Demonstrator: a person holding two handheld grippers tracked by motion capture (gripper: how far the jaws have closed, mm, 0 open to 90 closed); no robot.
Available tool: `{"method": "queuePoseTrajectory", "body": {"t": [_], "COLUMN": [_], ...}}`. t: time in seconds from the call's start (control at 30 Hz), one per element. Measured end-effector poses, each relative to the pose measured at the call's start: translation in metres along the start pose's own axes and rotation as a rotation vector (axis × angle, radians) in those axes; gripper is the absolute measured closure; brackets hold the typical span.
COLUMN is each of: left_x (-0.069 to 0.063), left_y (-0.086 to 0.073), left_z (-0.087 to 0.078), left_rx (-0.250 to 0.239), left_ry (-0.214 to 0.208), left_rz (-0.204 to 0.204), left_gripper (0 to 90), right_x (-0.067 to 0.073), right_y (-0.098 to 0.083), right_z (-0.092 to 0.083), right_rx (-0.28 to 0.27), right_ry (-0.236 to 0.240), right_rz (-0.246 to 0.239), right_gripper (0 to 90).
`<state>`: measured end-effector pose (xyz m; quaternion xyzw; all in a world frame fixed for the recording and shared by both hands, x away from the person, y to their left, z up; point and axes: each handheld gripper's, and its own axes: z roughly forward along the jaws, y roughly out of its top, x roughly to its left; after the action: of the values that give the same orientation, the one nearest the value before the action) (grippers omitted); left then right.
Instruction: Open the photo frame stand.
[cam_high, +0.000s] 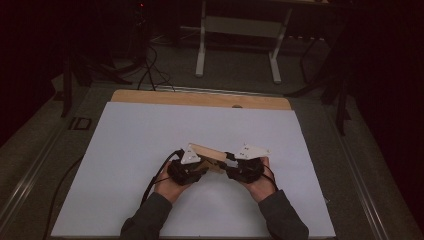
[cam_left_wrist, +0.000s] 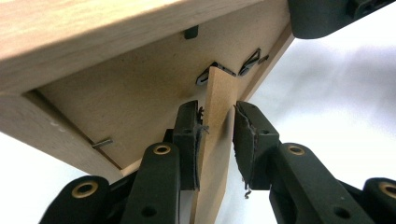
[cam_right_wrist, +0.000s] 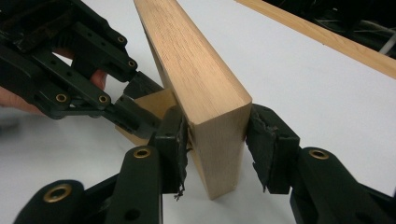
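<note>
Pale wood and fibreboard make up the picture frame (cam_right_wrist: 196, 79), which stands on edge on the counter (cam_high: 125, 150) between both claws. The right claw (cam_right_wrist: 217, 135) clamps the frame's end, steadying it, while the left claw (cam_left_wrist: 217, 135) straddles the hinged back stand (cam_left_wrist: 217, 116); its left pad touches, the right sits just off, likely to swing the stand out.
</note>
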<state>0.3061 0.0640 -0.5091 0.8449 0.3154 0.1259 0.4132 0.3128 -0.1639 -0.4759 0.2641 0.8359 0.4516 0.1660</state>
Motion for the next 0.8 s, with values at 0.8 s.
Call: {"method": "queuePoseTrajectory", "body": {"t": [0.8], "left_x": [-0.007], "left_y": [-0.015], "left_z": [-0.005], "left_rx": [-0.007], "left_ry": [-0.045], "left_rz": [0.011], "left_gripper": [67.4], "right_x": [0.010], "right_y": [-0.007], "right_z": [-0.005], "right_rx": [0.018], "right_ry": [0.025], "right_rz": [-0.015], "right_gripper": [56.2]}}
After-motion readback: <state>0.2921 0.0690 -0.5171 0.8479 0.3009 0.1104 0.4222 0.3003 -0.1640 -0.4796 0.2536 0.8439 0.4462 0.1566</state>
